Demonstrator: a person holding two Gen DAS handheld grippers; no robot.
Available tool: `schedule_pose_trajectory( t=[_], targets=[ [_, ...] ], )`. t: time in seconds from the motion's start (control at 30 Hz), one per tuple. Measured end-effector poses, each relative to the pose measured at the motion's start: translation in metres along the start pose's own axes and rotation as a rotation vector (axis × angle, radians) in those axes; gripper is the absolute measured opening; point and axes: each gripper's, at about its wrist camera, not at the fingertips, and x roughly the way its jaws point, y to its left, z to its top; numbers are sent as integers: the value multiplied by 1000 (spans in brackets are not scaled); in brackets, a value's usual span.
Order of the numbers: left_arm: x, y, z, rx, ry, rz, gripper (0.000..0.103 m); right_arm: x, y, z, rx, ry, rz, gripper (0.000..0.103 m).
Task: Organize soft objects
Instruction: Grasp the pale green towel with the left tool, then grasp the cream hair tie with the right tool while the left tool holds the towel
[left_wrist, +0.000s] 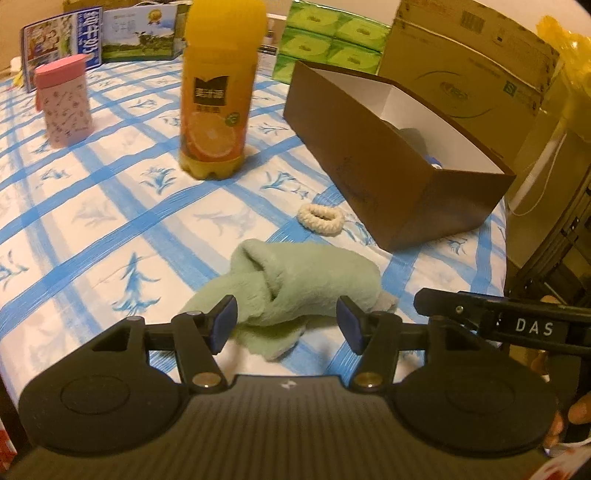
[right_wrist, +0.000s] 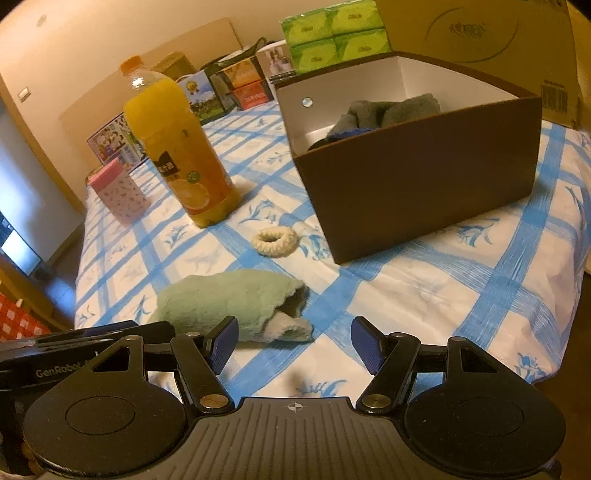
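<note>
Blue ribbed pads of my left tool (left_wrist: 287, 325) stand apart, the fuzzy mint-green cloth (left_wrist: 295, 284) bunched between them, untouched. My right tool (right_wrist: 293, 341) gapes empty just right of that cloth. Beyond the cloth lies a knitted cream ring (left_wrist: 320, 218), then the brown cardboard box (left_wrist: 369, 173) holding grey fabric (right_wrist: 391, 110).

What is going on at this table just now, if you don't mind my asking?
A person is tidying soft things into the brown box, which already holds a grey cloth. The left gripper is open around the crumpled green cloth without clamping it. The right gripper is open beside it, empty. A cream scrunchie lies on the checked tablecloth.
</note>
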Motion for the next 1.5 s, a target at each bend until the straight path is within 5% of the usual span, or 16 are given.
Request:
schedule_pose_trajectory(
  t=[0.23, 0.43, 0.8, 1.0, 1.07, 1.1, 1.5],
  targets=[
    [25, -9, 3, 69, -1, 6, 51, 6, -8, -1, 21, 14, -15, 68],
    [32, -2, 2, 84, 6, 24, 16, 9, -10, -2, 31, 22, -18, 68],
    [-8, 57, -6, -26, -43, 157, 12, 9, -3, -3, 20, 26, -6, 68],
    [-12, 70, -15, -96, -15, 147, 31, 12, 4, -6, 3, 38, 7, 68],
    [-15, 71, -15, -122, -22, 120, 60, 11, 5, -7, -2, 39, 7, 68],
    [-16, 70, -15, -133, -29, 110, 66, 11, 5, -6, -3, 39, 5, 68],
    [15, 78, 1, -245, -18, 90, 71, 15, 9, -6, -14, 42, 6, 68]
  ],
)
